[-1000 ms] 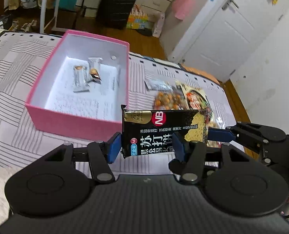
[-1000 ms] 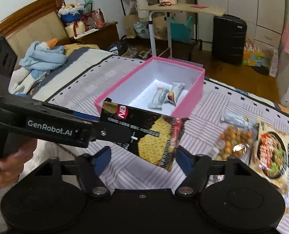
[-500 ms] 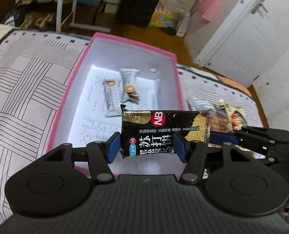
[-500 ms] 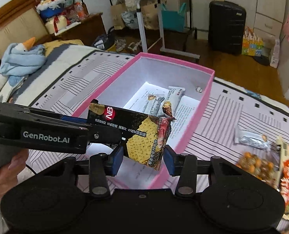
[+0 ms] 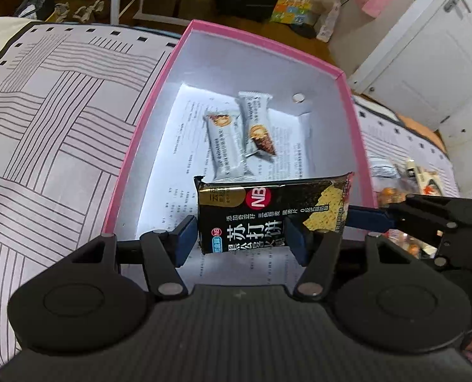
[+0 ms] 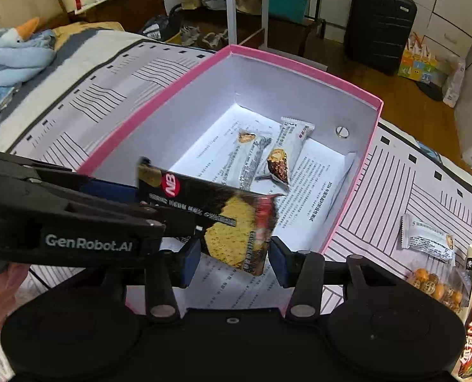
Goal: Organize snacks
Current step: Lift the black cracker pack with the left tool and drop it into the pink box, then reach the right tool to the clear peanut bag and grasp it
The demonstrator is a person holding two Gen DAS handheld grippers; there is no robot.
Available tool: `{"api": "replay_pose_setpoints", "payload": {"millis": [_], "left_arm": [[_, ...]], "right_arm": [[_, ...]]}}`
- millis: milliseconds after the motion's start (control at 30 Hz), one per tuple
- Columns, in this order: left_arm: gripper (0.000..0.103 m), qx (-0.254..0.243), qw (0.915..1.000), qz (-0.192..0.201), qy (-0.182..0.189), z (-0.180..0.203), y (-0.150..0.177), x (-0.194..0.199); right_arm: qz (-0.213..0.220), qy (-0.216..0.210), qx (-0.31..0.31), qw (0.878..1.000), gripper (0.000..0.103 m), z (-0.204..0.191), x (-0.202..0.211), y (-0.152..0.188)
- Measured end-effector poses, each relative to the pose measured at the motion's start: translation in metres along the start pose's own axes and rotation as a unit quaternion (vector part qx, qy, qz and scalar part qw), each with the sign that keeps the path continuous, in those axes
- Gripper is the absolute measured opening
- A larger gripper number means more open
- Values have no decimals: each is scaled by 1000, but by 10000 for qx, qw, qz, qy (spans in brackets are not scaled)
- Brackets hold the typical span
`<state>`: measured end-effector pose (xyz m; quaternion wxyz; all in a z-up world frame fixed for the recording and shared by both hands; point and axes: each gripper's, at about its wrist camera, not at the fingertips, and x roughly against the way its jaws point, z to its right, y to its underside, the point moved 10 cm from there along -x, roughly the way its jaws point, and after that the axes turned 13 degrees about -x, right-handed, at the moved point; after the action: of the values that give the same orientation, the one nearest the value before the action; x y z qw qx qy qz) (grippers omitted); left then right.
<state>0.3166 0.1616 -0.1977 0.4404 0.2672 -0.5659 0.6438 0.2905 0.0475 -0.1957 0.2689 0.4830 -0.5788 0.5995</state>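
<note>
1. Cracker packet: black wrapper, hanging in the air over the near end of the pink box, above the printed sheet that lines the floor.
2. Tool state:
   - Left gripper: set at a middling width with the packet's left part between its pads. The jaws are opening.
   - Right gripper: set narrower, bracketing the packet's lower right end. Its jaws are also opening.
   - Pad contact looks light on both sides, so treat the packet as close to release.
3. Step in hand, as judged: deposit the packet in the box.
4. Lower before letting go. The packet hangs tilted, with one corner down. A drop from here is likely to land on that corner and tip.
5. Aim for the bare paper at the near end. Two wrapped bars lie side by side toward the far end. Keep clear of them so nothing stacks or slides.
6. Release both grippers together. If one lets go first, the packet will probably swing on the other.
7. Lift both grippers straight up, clear of the box walls.
8. Remaining work: a small white packet and other bags lie on the bedspread, right of the box.
</note>
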Motion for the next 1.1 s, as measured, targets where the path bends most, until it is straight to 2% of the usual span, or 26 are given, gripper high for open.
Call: {"api": "replay_pose_setpoints", "payload": {"millis": [133, 267, 467, 633, 800, 900, 967, 1100], "left_arm": [[69, -109, 9993, 15, -350, -2, -1, -6], [70, -330, 9971, 96, -672, -2, 2, 5], [70, -521, 9965, 347, -545, 18, 7, 49], [70, -854, 9937, 590, -424, 52, 7, 95], [70, -1162, 9900, 779, -196, 95, 6, 134], [70, -1320, 9873, 888, -12, 125, 5, 148], [70, -1438, 9849, 957, 108, 147, 6, 153], [70, -1750, 9795, 936, 351, 192, 14, 145]], "right_arm": [[110, 151, 67, 9998, 53, 2, 4, 2], [176, -8, 8, 9998, 53, 6, 25, 9], [441, -199, -108, 9988, 53, 17, 79, 20], [761, -255, -318, 9963, 57, 47, 140, 32], [918, -93, -723, 9931, 61, 98, 195, 49], [1007, 106, -998, 9898, 71, 133, 217, 61], [1066, 215, -1238, 9863, 73, 157, 225, 70], [911, 207, -1952, 9763, 75, 206, 224, 93]]}}
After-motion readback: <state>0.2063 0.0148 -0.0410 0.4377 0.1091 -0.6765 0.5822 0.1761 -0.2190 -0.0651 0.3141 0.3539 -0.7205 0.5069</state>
